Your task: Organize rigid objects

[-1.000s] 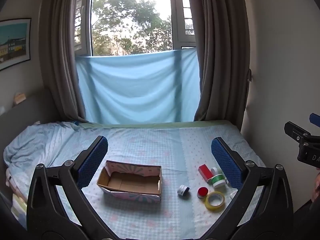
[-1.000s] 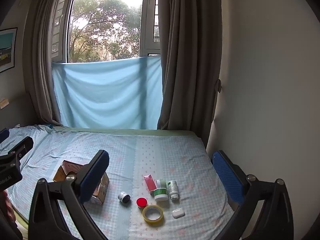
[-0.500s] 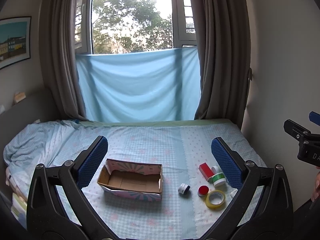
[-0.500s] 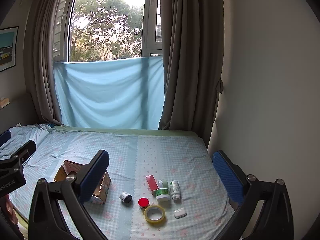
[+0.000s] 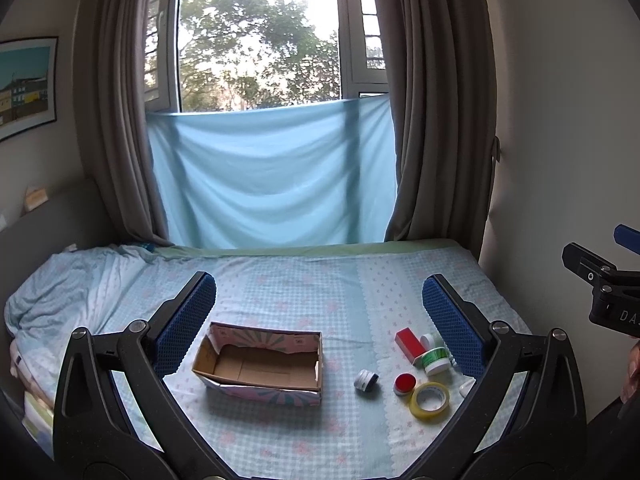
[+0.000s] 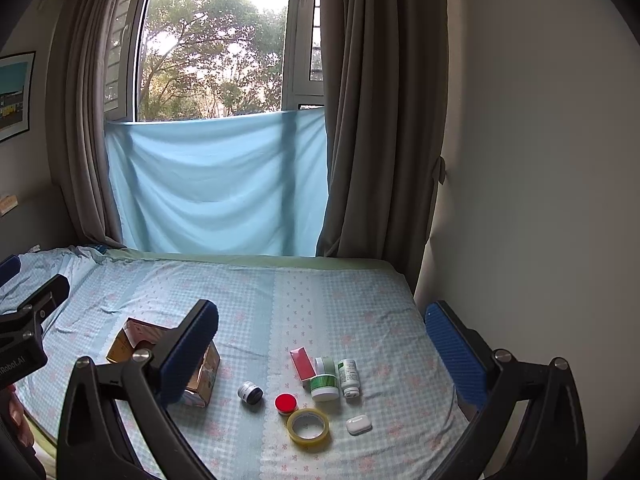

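Hovering above the bed (image 5: 280, 280), both hand-held grippers (image 5: 320, 320) gape.

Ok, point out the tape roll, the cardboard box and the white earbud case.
tape roll (image 6: 308, 424), right wrist view, front rim
cardboard box (image 5: 256, 368), left wrist view, inside floor
earbud case (image 6: 359, 425), right wrist view, lid top

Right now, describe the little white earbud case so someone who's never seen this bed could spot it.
Find the bed under the window, then the cluster of small items right of the cardboard box. The earbud case lies at the cluster's near right corner, just right of the yellow tape roll: the only plain white, flat, rounded piece.
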Demonstrator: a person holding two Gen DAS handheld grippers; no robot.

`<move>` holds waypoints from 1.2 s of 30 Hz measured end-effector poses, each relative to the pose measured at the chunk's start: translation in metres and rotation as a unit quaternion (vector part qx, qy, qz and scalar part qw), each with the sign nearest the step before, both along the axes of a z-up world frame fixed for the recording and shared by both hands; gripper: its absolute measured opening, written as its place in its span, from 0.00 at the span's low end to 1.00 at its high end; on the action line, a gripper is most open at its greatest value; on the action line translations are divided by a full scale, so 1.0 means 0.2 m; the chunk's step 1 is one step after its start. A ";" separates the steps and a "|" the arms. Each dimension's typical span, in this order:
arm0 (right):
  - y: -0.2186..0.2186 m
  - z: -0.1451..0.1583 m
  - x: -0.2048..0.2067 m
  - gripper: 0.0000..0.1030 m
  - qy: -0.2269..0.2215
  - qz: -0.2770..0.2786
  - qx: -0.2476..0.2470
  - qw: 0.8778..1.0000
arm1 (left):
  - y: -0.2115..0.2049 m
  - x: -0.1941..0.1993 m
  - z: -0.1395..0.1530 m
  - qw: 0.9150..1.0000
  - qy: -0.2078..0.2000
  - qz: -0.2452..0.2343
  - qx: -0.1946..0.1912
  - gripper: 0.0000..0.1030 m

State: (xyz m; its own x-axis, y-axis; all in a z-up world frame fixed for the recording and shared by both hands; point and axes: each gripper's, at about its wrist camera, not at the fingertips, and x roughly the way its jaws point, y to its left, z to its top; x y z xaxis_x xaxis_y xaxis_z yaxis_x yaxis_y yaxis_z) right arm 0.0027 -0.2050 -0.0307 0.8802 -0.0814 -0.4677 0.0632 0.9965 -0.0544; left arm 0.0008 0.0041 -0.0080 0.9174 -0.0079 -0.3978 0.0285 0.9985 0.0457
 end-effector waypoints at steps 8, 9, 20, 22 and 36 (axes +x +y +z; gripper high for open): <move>-0.01 0.02 -0.01 1.00 -0.001 0.001 0.002 1.000 | -0.01 0.01 0.00 1.000 0.000 -0.001 0.000 1.00; 0.00 0.01 -0.01 1.00 -0.001 0.001 0.002 1.000 | -0.01 0.01 0.00 1.000 0.000 -0.001 0.000 1.00; 0.01 0.00 0.00 1.00 0.002 -0.004 0.004 1.000 | -0.01 0.02 0.01 1.000 0.003 -0.003 0.000 1.00; 0.01 0.01 0.00 1.00 0.002 -0.003 0.004 1.000 | -0.01 0.02 0.00 1.000 0.003 -0.003 0.000 1.00; -0.01 0.02 0.02 1.00 0.001 -0.003 0.008 1.000 | -0.01 0.05 0.00 1.000 0.003 -0.002 -0.004 1.00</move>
